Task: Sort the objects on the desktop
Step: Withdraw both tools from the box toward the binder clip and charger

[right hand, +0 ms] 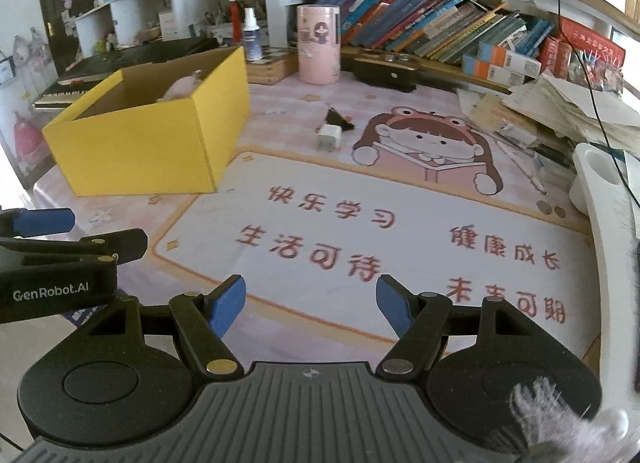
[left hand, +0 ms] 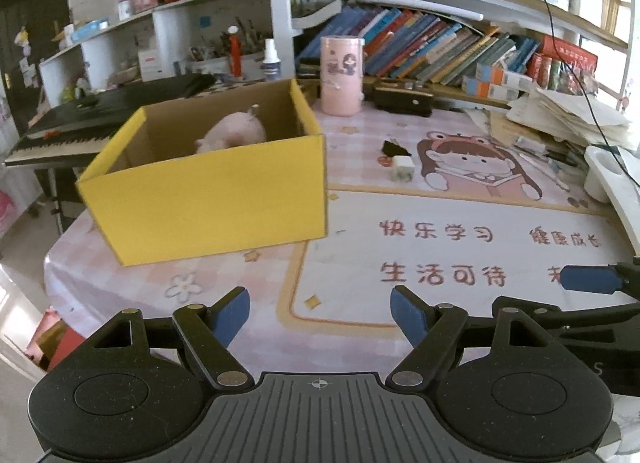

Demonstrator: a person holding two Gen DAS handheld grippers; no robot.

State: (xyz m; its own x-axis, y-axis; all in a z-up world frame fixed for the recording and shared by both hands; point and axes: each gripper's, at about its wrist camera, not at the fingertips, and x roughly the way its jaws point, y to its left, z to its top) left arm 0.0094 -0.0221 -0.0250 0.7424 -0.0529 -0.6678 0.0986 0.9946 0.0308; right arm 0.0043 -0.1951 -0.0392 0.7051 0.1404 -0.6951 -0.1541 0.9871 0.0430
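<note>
both my tools hover empty over the near edge of the table, things to sort lying farther in.

my left tool [left hand: 320, 317] has its blue pads spread wide with nothing between them, and my right tool [right hand: 310, 305] stands the same way, parted and holding nothing, side by side above the pink cartoon mat [right hand: 400, 223]. past them, toward the table's left edge, sits the yellow box [left hand: 208, 199], open on top, with a pink plush toy [left hand: 236, 135] inside. in the middle of the table, right of the box, a small white charger [right hand: 329, 137] lies just in front of a black binder clip [right hand: 336, 117]. farther back, near the far edge, a pink cylinder [right hand: 318, 45] stands upright beside a dark case [right hand: 386, 71], below the row of books [right hand: 440, 31].
</note>
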